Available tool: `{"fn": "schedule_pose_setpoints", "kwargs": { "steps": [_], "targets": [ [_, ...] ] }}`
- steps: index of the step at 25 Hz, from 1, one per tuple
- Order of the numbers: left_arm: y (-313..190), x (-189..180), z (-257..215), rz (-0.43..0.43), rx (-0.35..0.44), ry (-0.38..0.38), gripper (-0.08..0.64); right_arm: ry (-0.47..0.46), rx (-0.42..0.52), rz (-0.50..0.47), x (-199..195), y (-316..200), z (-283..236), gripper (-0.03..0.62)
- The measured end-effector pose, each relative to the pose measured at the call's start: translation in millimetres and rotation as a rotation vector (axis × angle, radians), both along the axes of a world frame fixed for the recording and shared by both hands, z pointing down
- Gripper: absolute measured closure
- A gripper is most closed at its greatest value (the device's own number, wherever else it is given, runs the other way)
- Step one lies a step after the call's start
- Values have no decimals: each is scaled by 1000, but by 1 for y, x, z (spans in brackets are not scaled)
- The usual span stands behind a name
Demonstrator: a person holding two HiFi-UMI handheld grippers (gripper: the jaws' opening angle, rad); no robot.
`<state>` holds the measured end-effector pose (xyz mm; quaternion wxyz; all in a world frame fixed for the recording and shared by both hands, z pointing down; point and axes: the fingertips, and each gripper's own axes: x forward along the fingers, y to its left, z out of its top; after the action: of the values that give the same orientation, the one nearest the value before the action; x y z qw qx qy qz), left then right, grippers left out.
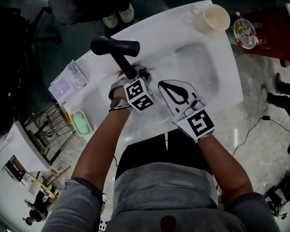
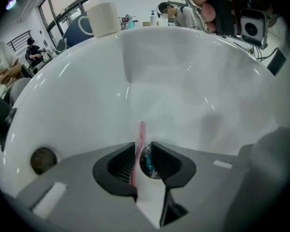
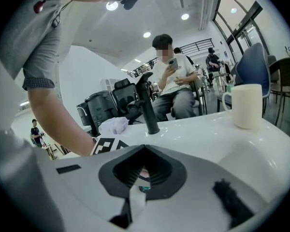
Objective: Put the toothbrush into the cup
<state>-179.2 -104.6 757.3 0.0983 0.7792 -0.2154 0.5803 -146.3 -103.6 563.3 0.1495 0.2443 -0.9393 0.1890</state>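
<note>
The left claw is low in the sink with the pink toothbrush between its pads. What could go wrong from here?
1. The toothbrush sits against one side of the left claw, with a gap on the other side; the thin handle might slip out or twist when the claw closes.
2. The black faucet reaches over that claw, so lifting straight up could hit it.

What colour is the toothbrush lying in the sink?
Pink. The toothbrush shows best in the left gripper view.
</note>
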Motion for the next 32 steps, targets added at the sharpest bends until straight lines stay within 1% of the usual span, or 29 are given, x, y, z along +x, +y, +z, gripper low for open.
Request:
{"fn": "schedule_pose_setpoints", "kwargs": {
  "steps": [3, 9, 10, 12, 16, 20, 24, 27, 32],
  "targets": [
    [1, 1, 4, -7, -23, 5, 457, 2, 3, 3, 1, -3, -1, 584],
    [1, 3, 4, -6, -41, 3, 479, 6, -6, 27, 4, -8, -1, 584],
    [0, 2, 5, -8, -38, -4, 487, 5, -7, 33, 5, -8, -1, 584],
    [-2, 0, 5, -11, -31, -22, 537, 3, -12, 43, 5, -9, -1, 584],
    [-4, -1, 5, -19, -35, -28, 538, 5, -9, 51, 7, -11, -3, 584],
    [-4, 0, 1, -24, -50, -7, 541, 9, -11, 65, 9, -12, -5, 584],
    [-10, 6, -12, -36, -35, 17, 543, 9, -9, 90, 14, -13, -7, 584],
    [-10, 13, -27, -46, -27, 56, 543, 18, 1, 103, 17, -13, -15, 584],
    [-13, 31, -62, -44, 16, 132, 543, 46, 11, 151, 27, -16, -31, 584]
  ]
}}
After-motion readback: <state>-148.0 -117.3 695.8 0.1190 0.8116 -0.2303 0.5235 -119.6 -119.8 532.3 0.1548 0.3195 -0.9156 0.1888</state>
